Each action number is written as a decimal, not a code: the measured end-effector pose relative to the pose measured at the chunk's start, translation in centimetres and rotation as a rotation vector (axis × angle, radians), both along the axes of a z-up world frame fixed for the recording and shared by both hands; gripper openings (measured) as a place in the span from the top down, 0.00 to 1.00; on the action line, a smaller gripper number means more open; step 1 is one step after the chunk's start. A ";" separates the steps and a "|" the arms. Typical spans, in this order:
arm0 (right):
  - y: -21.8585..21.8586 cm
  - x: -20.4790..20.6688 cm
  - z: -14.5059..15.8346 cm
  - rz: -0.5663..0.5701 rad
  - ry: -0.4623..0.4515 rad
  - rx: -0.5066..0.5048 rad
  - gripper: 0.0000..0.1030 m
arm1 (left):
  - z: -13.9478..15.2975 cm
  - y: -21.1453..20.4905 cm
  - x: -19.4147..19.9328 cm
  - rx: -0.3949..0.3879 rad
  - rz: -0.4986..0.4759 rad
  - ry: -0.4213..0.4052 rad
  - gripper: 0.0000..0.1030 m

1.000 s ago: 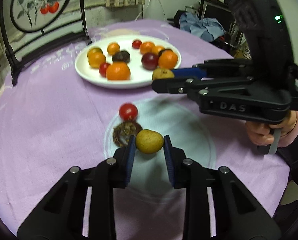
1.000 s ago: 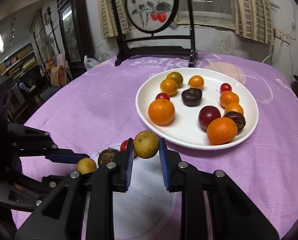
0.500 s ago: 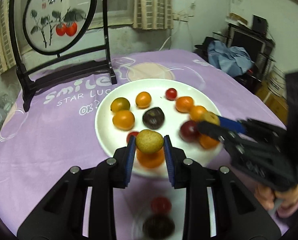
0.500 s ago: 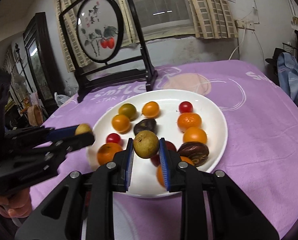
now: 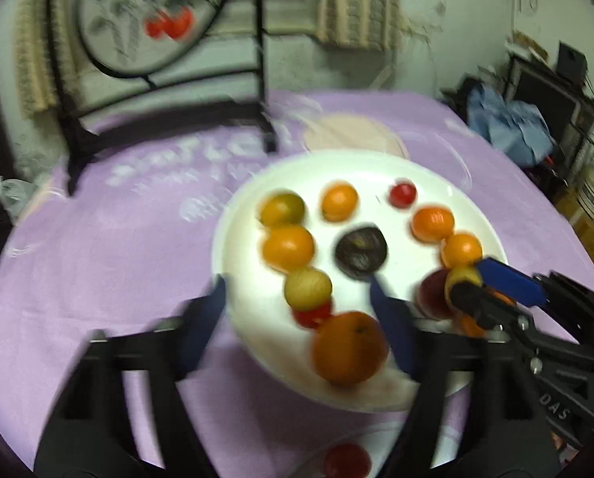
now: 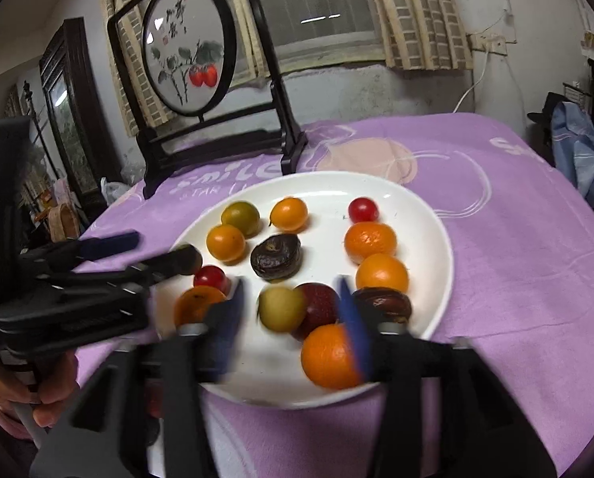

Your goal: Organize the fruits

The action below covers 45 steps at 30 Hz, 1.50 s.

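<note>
Opening over the white plate, the left gripper has its jaws wide apart, and a yellow-green fruit sits between them without touching either blue pad; it lies on the plate just above a red cherry tomato, with a big orange at 5 o'clock from it. The right gripper is opening too, and a second yellow-green fruit is loose between its jaws, beside a dark red plum at 3 o'clock. The plate stands on a purple tablecloth, with a framed round painting at 12 o'clock behind it.
</note>
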State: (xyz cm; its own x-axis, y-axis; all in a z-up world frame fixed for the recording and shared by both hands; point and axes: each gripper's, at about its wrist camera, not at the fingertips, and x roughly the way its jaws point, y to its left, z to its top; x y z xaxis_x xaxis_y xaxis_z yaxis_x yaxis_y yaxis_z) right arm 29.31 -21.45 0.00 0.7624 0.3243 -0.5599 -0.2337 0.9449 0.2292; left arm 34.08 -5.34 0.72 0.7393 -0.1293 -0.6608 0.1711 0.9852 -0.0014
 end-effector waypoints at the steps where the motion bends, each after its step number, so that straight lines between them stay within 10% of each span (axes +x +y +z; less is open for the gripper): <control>1: -0.1 -0.6 0.5 -0.007 -0.025 0.013 0.41 | 0.7 0.3 -0.5 0.006 0.005 -0.024 0.17; 8: 1.7 -3.0 1.4 0.168 0.082 0.122 0.41 | 3.2 4.4 -3.9 0.019 0.145 -0.059 0.05; 20: 10.4 -6.9 -3.5 0.352 0.311 -0.100 0.41 | -1.0 13.5 -6.8 0.010 0.382 0.030 0.03; 39: 12.9 -7.5 -4.4 0.294 0.219 -0.269 0.58 | -0.6 12.0 -7.3 -0.006 0.348 0.028 0.03; 45: 10.1 -6.7 -3.4 0.342 0.323 -0.091 0.58 | -1.0 12.7 -7.0 -0.022 0.365 0.046 0.03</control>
